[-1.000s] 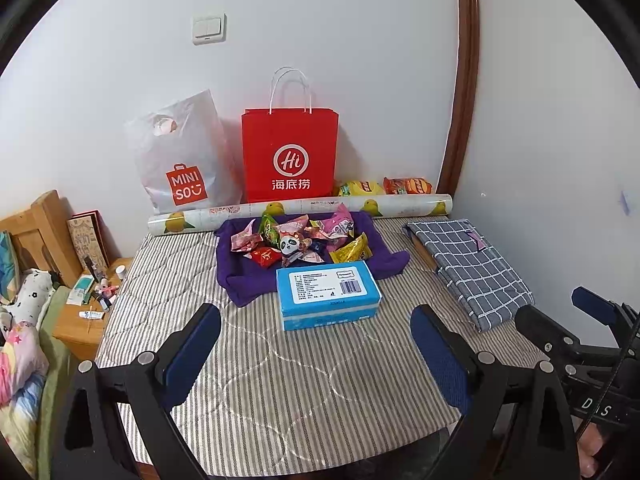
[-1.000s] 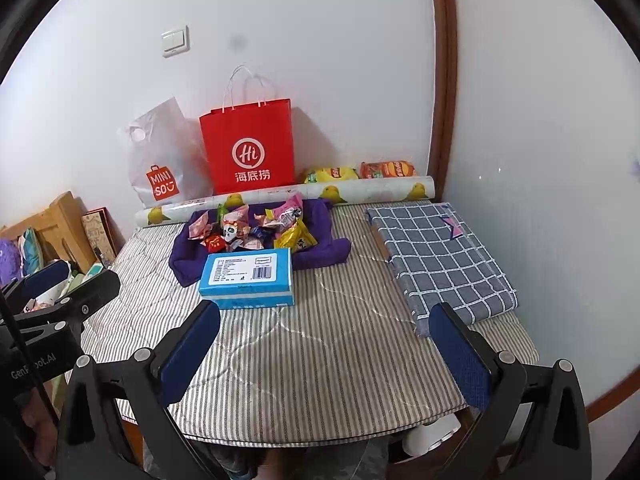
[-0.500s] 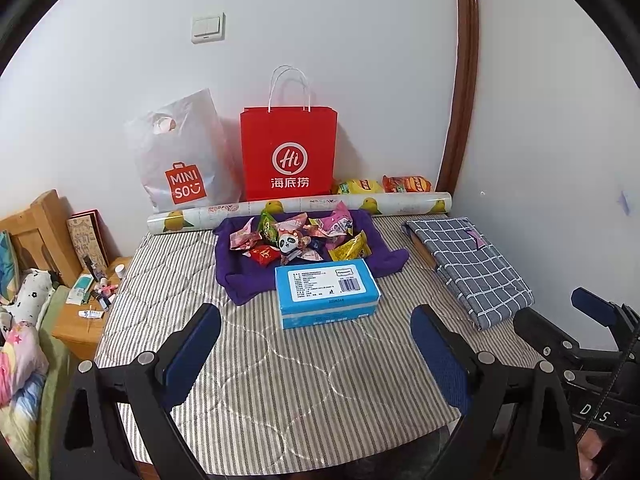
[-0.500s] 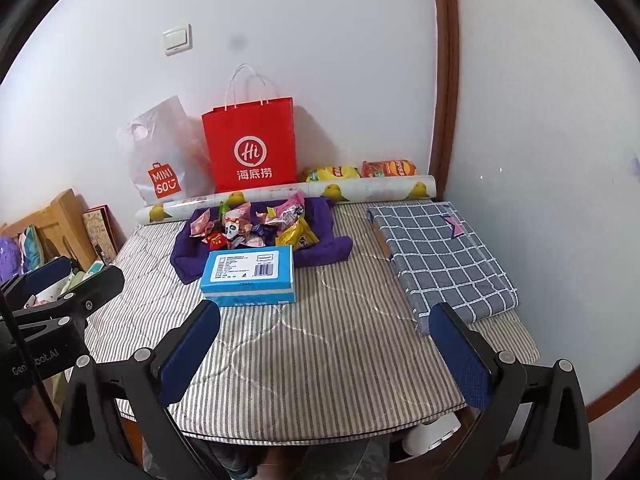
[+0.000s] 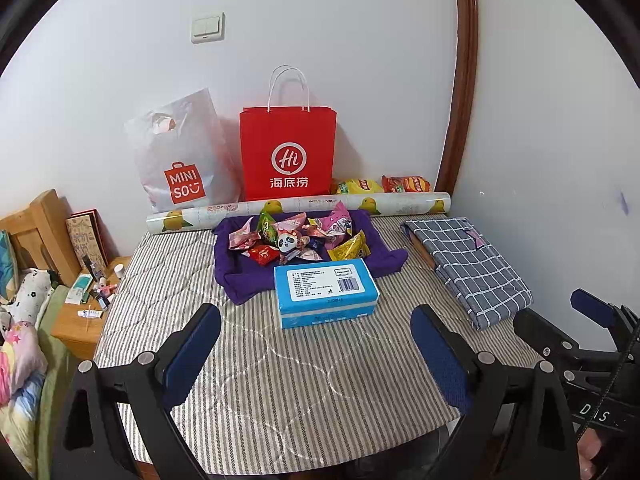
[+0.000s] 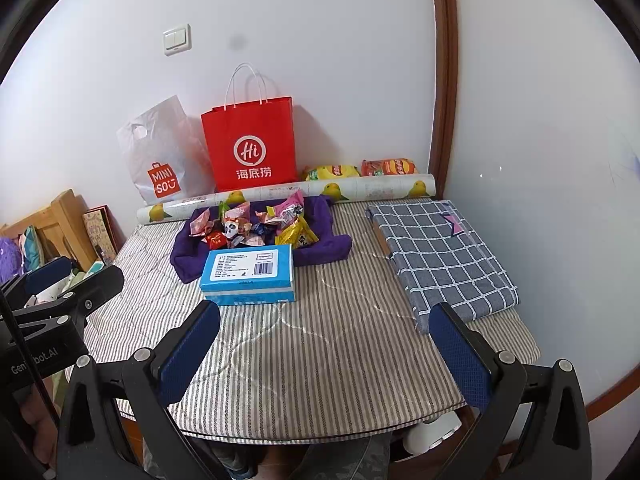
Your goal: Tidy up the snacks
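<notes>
My left gripper wide, empty – right gripper same. Snacks on purple cloth frame centre, blue box just below.

The left tool is hovering wide open over the striped tabletop, facing a blue box and snacks (lying on purple cloth).
</notes>
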Tool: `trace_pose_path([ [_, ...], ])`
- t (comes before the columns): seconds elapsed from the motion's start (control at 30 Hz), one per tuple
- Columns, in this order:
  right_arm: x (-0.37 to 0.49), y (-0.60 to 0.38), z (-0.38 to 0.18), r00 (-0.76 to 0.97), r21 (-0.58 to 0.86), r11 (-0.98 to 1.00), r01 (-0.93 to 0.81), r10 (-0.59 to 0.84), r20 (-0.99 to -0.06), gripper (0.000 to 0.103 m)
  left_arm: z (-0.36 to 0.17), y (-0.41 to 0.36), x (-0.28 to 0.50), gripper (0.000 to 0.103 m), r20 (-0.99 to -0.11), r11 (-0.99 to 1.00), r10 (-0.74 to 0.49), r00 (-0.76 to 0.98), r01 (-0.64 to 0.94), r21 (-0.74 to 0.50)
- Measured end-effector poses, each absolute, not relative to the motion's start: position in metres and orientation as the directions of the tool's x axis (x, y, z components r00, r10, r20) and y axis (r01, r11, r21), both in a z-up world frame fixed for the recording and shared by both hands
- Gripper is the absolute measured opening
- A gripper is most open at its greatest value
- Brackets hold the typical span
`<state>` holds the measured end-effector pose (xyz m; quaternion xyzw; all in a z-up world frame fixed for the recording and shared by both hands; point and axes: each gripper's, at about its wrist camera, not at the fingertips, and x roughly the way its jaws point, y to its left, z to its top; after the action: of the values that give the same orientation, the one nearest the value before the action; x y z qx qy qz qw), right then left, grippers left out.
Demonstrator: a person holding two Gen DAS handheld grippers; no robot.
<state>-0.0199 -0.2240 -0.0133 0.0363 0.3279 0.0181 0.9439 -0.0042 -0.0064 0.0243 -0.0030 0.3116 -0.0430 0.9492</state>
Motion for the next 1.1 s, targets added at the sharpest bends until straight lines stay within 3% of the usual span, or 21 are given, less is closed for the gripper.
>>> trace_pose_path([
  [1.1,-0.0263,-0.215,-0.012,0.79,0.079,0.997,-0.024,0.067,-0.61,0.103,0.0233,-0.0055,-0.0057,0.096,-0.591,0.996,-0.083,0.802,0.077,-0.035],
])
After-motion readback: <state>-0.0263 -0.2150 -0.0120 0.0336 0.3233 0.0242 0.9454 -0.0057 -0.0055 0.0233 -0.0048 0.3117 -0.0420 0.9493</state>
